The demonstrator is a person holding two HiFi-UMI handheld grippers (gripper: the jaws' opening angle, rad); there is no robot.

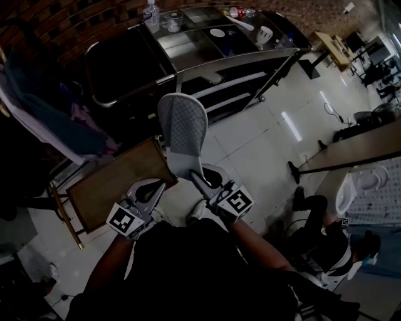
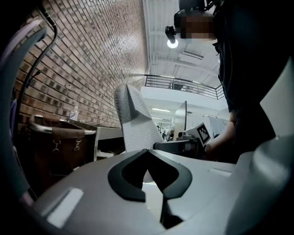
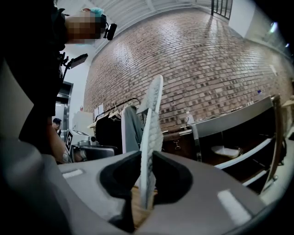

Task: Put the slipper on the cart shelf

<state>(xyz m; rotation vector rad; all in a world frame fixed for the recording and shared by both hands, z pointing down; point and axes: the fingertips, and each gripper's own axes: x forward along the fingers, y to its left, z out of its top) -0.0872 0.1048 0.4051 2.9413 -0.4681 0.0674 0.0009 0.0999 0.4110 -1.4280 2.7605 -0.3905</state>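
Observation:
A grey quilted slipper (image 1: 182, 128) stands upright in front of me, sole edge-on in the right gripper view (image 3: 150, 124). My right gripper (image 1: 198, 179) is shut on its lower end, and the pads (image 3: 171, 176) press the sole from both sides. My left gripper (image 1: 158, 187) sits close to the slipper's left side with its tips together and nothing seen between them; the slipper (image 2: 135, 124) rises just beyond them. The metal cart (image 1: 238, 59) with its open shelves (image 1: 233, 83) stands ahead on the white floor, at the right in the right gripper view (image 3: 239, 133).
A bottle (image 1: 151, 14), a cup (image 1: 264, 34) and dishes sit on the cart top. A dark bin (image 1: 125, 69) stands left of the cart. A wooden board (image 1: 116, 185) lies at lower left, hanging clothes (image 1: 44, 113) beyond it. A table (image 1: 360, 150) stands right.

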